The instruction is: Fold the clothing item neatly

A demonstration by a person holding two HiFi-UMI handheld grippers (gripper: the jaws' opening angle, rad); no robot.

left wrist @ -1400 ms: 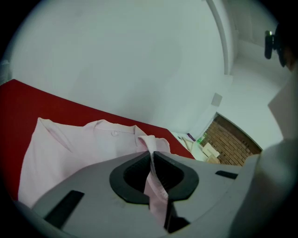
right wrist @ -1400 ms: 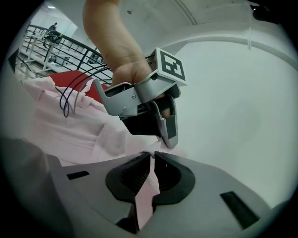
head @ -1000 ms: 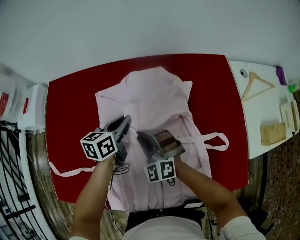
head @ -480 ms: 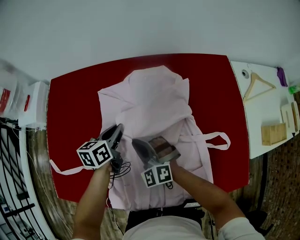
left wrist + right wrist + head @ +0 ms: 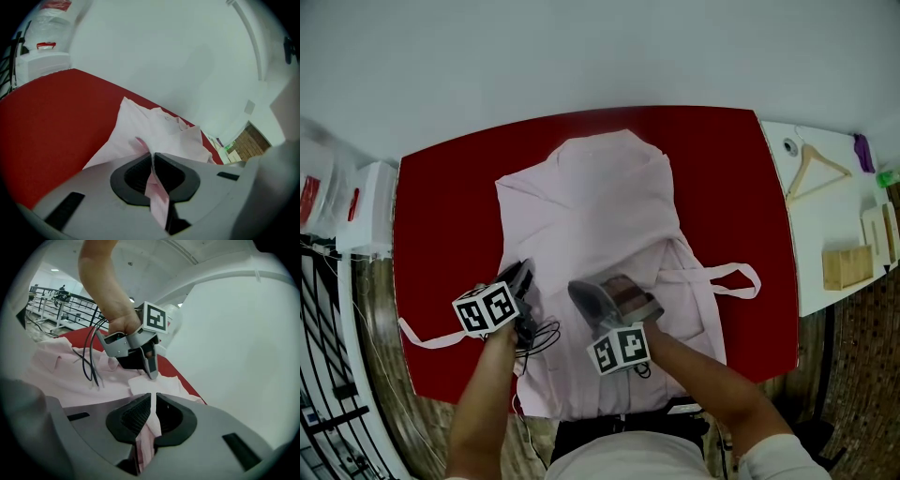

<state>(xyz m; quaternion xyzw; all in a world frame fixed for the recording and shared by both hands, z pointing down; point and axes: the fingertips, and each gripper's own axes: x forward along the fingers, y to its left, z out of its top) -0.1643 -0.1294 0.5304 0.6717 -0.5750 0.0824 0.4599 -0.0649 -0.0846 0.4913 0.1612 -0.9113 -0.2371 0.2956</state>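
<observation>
1. A red table [image 5: 441, 206] is shown from above.
2. A pink garment [image 5: 591, 206] is spread flat across the table's middle.
3. The left gripper [image 5: 523, 274] is closed tight on a fold of pink cloth near the garment's left edge.
4. The right gripper [image 5: 578, 292] is likewise clamped on pink cloth, just beside the left.

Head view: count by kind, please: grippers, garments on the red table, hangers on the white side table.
Grippers: 2, left gripper and right gripper
Garments: 1, pink garment
Hangers: 1, wooden hanger
Total: 4
</observation>
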